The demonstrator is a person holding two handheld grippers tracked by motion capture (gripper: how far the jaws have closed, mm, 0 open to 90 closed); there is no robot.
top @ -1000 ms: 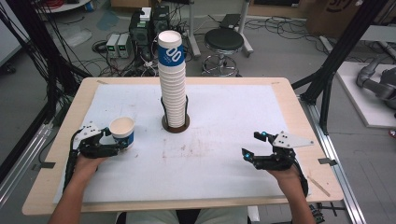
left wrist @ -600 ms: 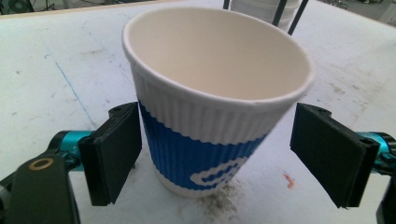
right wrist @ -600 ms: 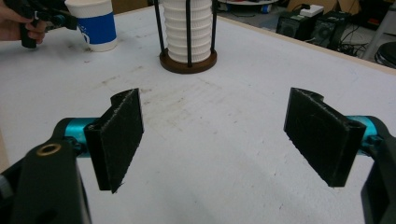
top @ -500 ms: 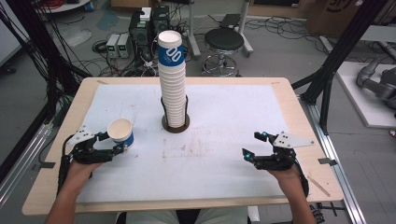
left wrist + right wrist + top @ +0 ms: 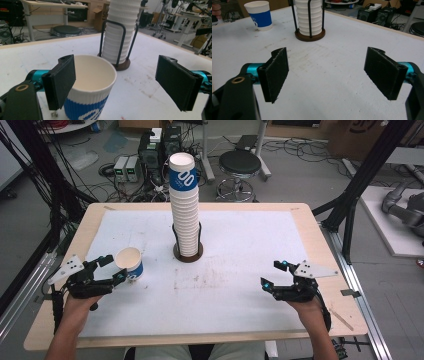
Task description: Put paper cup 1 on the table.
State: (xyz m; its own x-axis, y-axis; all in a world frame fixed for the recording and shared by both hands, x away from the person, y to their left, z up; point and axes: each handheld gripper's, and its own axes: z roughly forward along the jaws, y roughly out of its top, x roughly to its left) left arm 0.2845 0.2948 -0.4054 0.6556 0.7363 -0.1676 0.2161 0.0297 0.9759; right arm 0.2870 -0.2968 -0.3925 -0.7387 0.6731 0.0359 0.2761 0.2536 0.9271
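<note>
A: From the high view, we are seeing the single cup (image 5: 130, 263) standing upright on the white mat (image 5: 230, 245), at the tips of the left gripper (image 5: 111, 269), well apart from the right gripper (image 5: 274, 273).

B: In the left gripper view, our jaws are gaping wide; the cup (image 5: 89, 87) is sitting between them, beside the left jaw, ungripped.

A: In the right gripper view, we are holding nothing, jaws spread; the cup stack (image 5: 309, 17) is standing ahead.
</note>
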